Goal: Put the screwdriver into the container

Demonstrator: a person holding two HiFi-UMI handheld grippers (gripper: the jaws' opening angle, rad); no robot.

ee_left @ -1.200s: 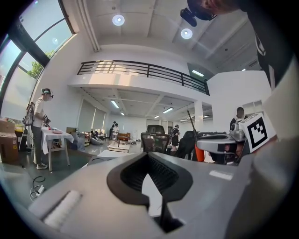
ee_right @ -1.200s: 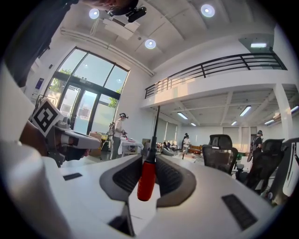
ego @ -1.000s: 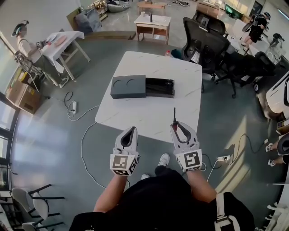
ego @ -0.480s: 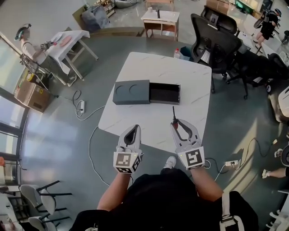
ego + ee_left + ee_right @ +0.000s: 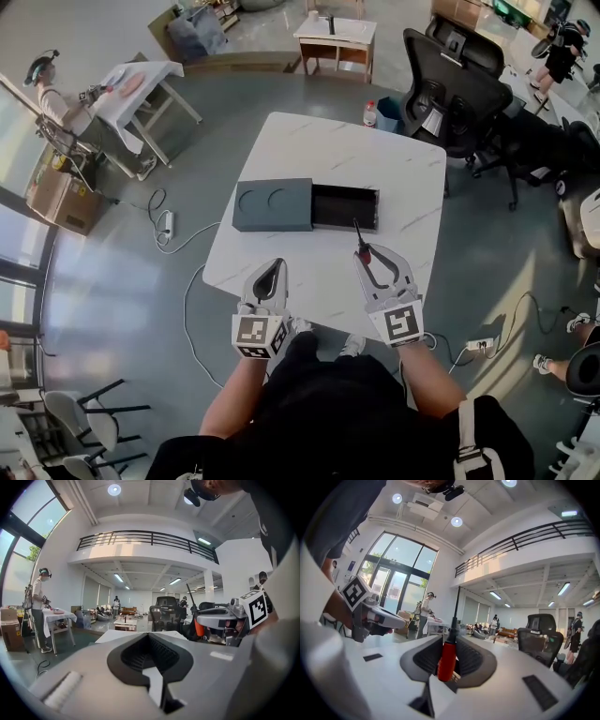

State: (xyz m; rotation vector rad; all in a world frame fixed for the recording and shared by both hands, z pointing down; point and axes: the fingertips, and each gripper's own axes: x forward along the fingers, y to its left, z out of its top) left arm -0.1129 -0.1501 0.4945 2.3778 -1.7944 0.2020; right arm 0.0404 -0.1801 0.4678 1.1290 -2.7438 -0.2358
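Observation:
A dark grey container lies on the white table (image 5: 394, 169). Its lid (image 5: 272, 204) is slid to the left, and the open tray (image 5: 345, 208) shows at the right. My right gripper (image 5: 362, 256) is shut on the screwdriver (image 5: 359, 242), just in front of the tray. In the right gripper view, the red handle (image 5: 447, 660) sits between the pads and the black shaft (image 5: 456, 609) points up past the tips. My left gripper (image 5: 273, 267) hangs over the table's near edge, shut and empty, below the lid. Its closed jaws fill the left gripper view (image 5: 150, 635).
Black office chairs (image 5: 441, 94) stand beyond the table's far right corner, with a bottle (image 5: 370, 112) on the floor beside them. A person (image 5: 56, 94) works at a small table (image 5: 141, 84) at far left. A power strip (image 5: 167, 223) and cable (image 5: 187, 291) lie on the floor left of the table.
Both grippers have come forward over the table's near edge. The screwdriver's tip now sits just short of the open tray. The right gripper's hold is unchanged.

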